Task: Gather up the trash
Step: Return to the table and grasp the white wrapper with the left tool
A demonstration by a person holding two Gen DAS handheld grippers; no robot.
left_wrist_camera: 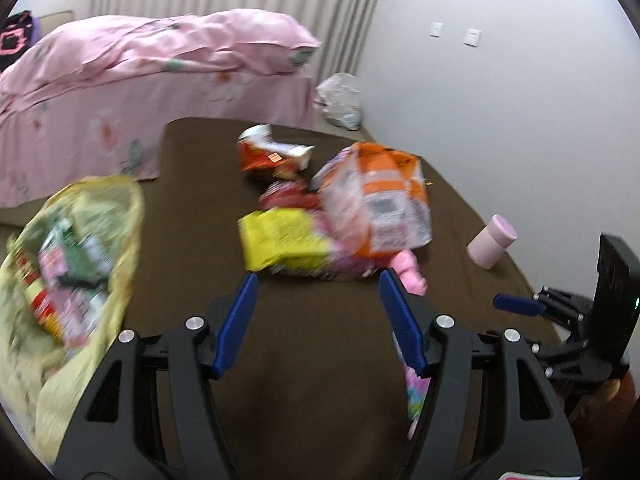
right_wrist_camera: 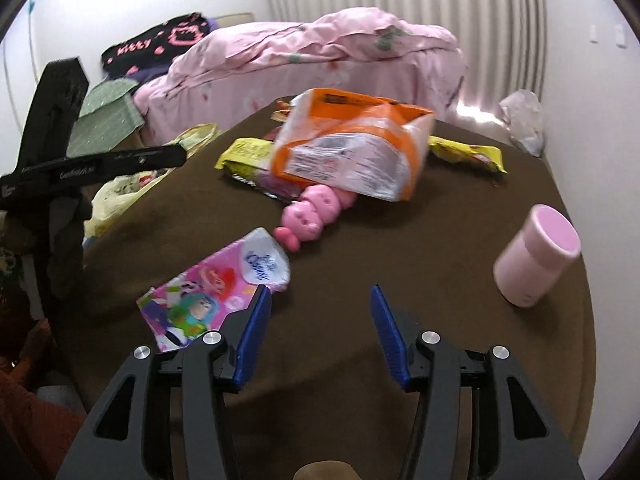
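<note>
On the brown table (left_wrist_camera: 192, 208) lies a heap of trash: an orange-and-clear packet (left_wrist_camera: 376, 196) (right_wrist_camera: 348, 148), a yellow wrapper (left_wrist_camera: 280, 240) (right_wrist_camera: 244, 156) and a red-and-white carton (left_wrist_camera: 268, 154). A pink cartoon wrapper (right_wrist_camera: 212, 292) lies flat just left of my right gripper (right_wrist_camera: 320, 292), which is open and empty. My left gripper (left_wrist_camera: 318, 280) is open too, empty, a short way in front of the yellow wrapper. A pale yellow trash bag (left_wrist_camera: 80, 260) with several wrappers inside hangs at the table's left edge.
A pink toy (right_wrist_camera: 308, 216) pokes out from under the orange packet. A pink cup (right_wrist_camera: 536, 256) lies on its side at the right. Another yellow wrapper (right_wrist_camera: 468, 154) is further back. Behind the table are a pink bed (left_wrist_camera: 140, 80) and a white plastic bag (left_wrist_camera: 340, 100).
</note>
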